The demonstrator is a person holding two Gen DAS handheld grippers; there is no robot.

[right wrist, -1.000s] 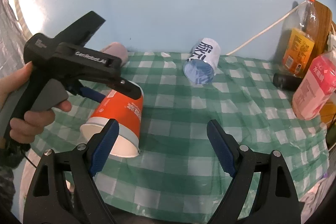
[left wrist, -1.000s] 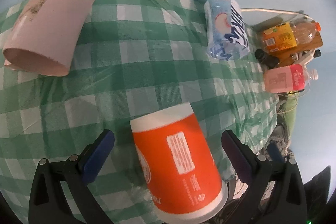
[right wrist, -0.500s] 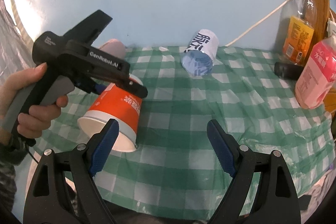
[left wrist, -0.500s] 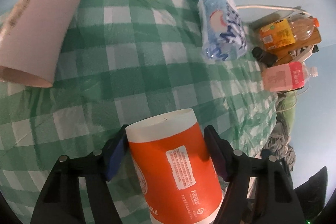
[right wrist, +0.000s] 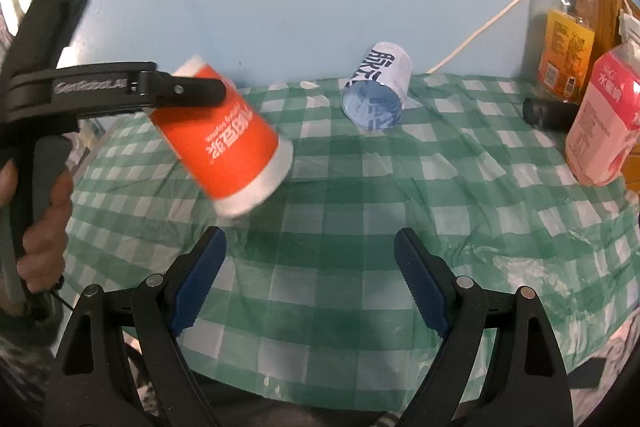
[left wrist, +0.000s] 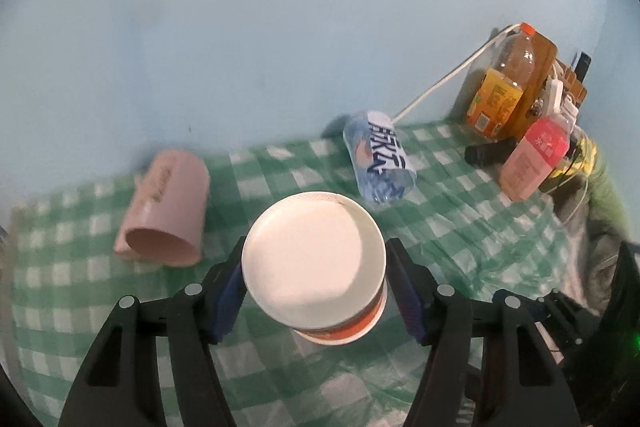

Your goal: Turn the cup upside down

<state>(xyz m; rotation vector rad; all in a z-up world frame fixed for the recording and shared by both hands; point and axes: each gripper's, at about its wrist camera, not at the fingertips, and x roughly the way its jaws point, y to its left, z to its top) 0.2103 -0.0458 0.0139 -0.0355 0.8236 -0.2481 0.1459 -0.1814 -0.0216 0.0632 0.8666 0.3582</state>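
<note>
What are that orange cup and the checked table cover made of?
Orange cup: probably paper, matte, with a printed wrap, white bands and a seam at the base; the left hand-held gripper clamps it. Green checked tablecloth: likely thin plastic sheet, glossy, crinkled and bunched at its edge.

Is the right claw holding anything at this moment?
No: the right claw stands wide open over the checked cloth, while the left claw grips the orange cup.

Dim bluish light, fisheye-bent edges, motion blur
</note>
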